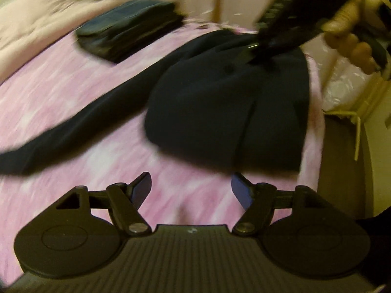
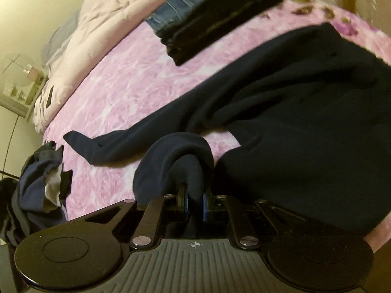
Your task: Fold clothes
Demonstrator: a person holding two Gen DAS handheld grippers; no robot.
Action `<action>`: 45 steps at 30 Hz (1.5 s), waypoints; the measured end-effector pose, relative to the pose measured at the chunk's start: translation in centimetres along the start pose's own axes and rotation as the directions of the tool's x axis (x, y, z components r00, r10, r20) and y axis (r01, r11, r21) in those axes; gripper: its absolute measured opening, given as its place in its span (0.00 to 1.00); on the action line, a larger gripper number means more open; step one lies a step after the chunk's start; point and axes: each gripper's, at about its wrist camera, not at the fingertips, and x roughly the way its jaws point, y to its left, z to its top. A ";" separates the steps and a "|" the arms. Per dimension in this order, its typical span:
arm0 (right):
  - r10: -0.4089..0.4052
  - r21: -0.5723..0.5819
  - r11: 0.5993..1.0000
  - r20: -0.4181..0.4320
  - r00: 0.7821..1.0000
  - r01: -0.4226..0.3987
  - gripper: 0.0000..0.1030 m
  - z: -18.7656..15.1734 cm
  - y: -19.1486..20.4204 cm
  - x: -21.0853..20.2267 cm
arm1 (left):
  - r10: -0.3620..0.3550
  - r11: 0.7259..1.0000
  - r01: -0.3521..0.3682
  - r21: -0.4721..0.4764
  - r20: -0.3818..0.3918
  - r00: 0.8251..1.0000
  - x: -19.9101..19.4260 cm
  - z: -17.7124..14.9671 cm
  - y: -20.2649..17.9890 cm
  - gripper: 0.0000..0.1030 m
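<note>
Two grippers in view. My left gripper hangs spread and empty over the pink rose-patterned plush bedspread, just short of the dark navy soft-knit garment lying flat there, one long sleeve trailing left. My right gripper pinches a bunched fold of that garment. A folded stack of dark clothes and blue denim sits beyond; a crumpled pile of dark and white laundry lies at the bed's edge.
</note>
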 end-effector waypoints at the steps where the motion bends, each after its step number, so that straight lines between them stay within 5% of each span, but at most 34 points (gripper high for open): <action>1: 0.005 0.008 1.000 -0.008 1.000 -0.005 0.09 0.3 -0.3 0.0 | 0.001 1.000 -0.001 0.027 0.004 1.000 0.9 0.8 -0.8 0.66; 3: 0.003 0.002 1.000 -0.024 1.000 -0.003 0.09 0.4 -0.7 0.0 | 0.034 0.996 -0.033 0.079 -0.015 0.999 2.6 1.8 -2.1 0.64; 7: 0.007 -0.055 0.998 -0.052 0.999 -0.010 0.11 0.1 -0.8 -0.9 | 0.099 0.985 -0.089 0.145 -0.062 0.993 4.7 2.9 -3.5 0.23; 10: 0.020 -0.147 0.989 -0.055 0.998 -0.028 0.80 -0.3 0.1 -1.5 | 0.172 0.973 -0.155 0.173 -0.088 0.981 3.0 2.2 -3.2 0.01; 15: 0.055 -0.306 0.947 -0.146 0.988 -0.098 0.81 -3.1 3.6 -0.6 | 0.334 0.941 -0.316 0.122 -0.186 0.924 -5.8 -2.2 -0.6 0.01; 19: 0.041 -0.371 0.921 -0.216 0.975 -0.121 0.81 -7.8 6.4 1.1 | 0.469 0.883 -0.438 0.167 -0.309 0.828 -14.2 -8.7 0.3 0.01; 26: -0.030 -0.392 0.916 -0.286 0.958 -0.089 0.81 -15.0 10.6 4.3 | 0.351 0.935 -0.316 0.164 -0.571 0.742 -20.6 -22.7 -1.1 0.12; 28: -0.046 -0.427 0.900 -0.300 0.953 -0.091 0.81 -16.4 12.2 4.8 | 0.337 0.927 -0.370 0.063 -0.575 0.746 -21.5 -24.7 -0.5 0.24; 30: -0.062 -0.479 0.872 -0.312 0.948 -0.101 0.81 -17.6 13.9 5.6 | 0.307 0.896 -0.431 -0.109 -0.550 0.777 -22.4 -26.3 1.4 0.32; 34: -0.091 -0.632 0.763 -0.318 0.944 -0.139 0.81 -20.1 17.7 7.1 | 0.273 0.784 -0.471 -0.404 -0.457 0.847 -22.2 -28.1 5.2 0.45; 38: -0.110 -0.712 0.682 -0.326 0.939 -0.167 0.81 -22.2 19.6 9.4 | 0.231 0.702 -0.441 -0.559 -0.406 0.884 -18.5 -28.6 7.9 0.45; 41: -0.135 -0.696 0.701 -0.347 0.928 -0.158 0.81 -22.4 18.8 11.6 | 0.201 0.685 -0.439 -0.581 -0.428 0.881 -15.8 -29.3 8.4 0.41; 45: -0.137 -0.569 0.818 -0.329 0.934 -0.080 0.80 -20.7 15.7 12.0 | 0.219 0.713 -0.451 -0.537 -0.441 0.871 -16.0 -29.1 7.6 0.43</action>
